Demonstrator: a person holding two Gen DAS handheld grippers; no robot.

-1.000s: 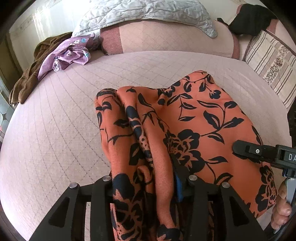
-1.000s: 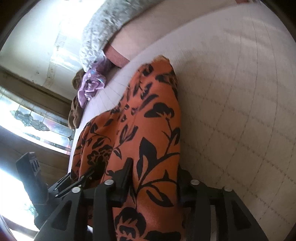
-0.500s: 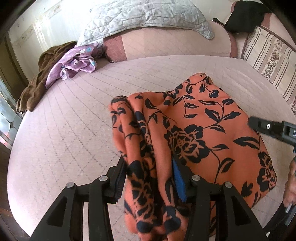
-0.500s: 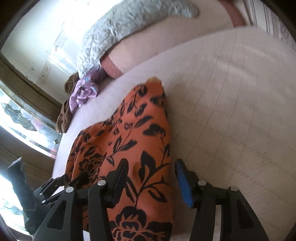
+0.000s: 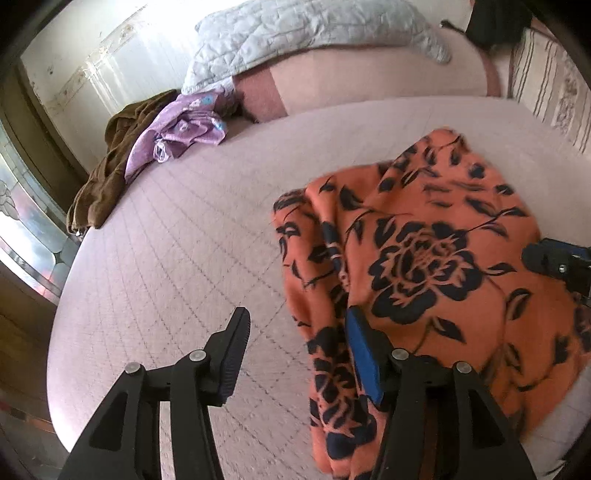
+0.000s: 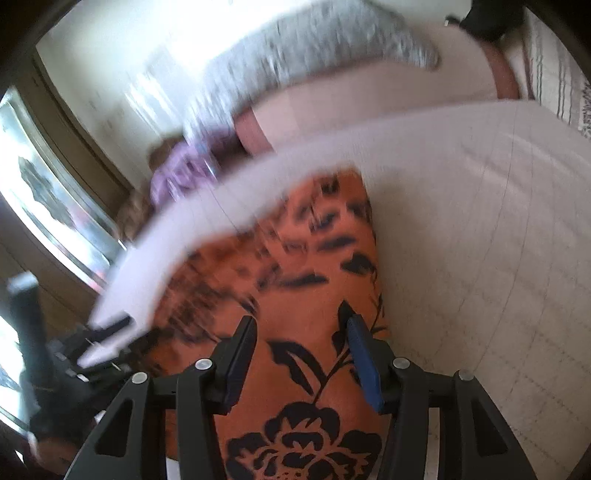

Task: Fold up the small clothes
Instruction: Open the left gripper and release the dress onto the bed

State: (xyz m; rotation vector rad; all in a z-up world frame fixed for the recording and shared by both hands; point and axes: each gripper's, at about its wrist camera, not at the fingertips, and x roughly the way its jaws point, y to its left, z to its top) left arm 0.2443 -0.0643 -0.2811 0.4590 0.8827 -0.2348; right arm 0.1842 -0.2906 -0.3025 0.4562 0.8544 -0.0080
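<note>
An orange cloth with black flowers (image 5: 424,266) lies folded on the pink quilted bed (image 5: 177,266). My left gripper (image 5: 299,347) hovers at its bunched left edge with its jaws opening. That edge hangs beside the blue right pad (image 5: 364,354), and the left pad is well clear of it. In the blurred right wrist view, my right gripper (image 6: 301,350) stands open over the cloth (image 6: 306,266), with fabric under the gap and neither pad pressing on it. The right gripper's tip (image 5: 554,258) shows over the cloth's right side.
A purple garment (image 5: 177,129) and a brown one (image 5: 107,173) lie at the bed's far left corner. A grey quilted cover (image 5: 295,33) drapes the bolster behind. A striped cushion (image 5: 546,85) stands at the right. The bed's edge and a window (image 5: 22,221) run along the left.
My left jaws widened and let the bunched cloth edge drop from their grip. My right jaws opened off the cloth, and that gripper rolled and lifted a little.
</note>
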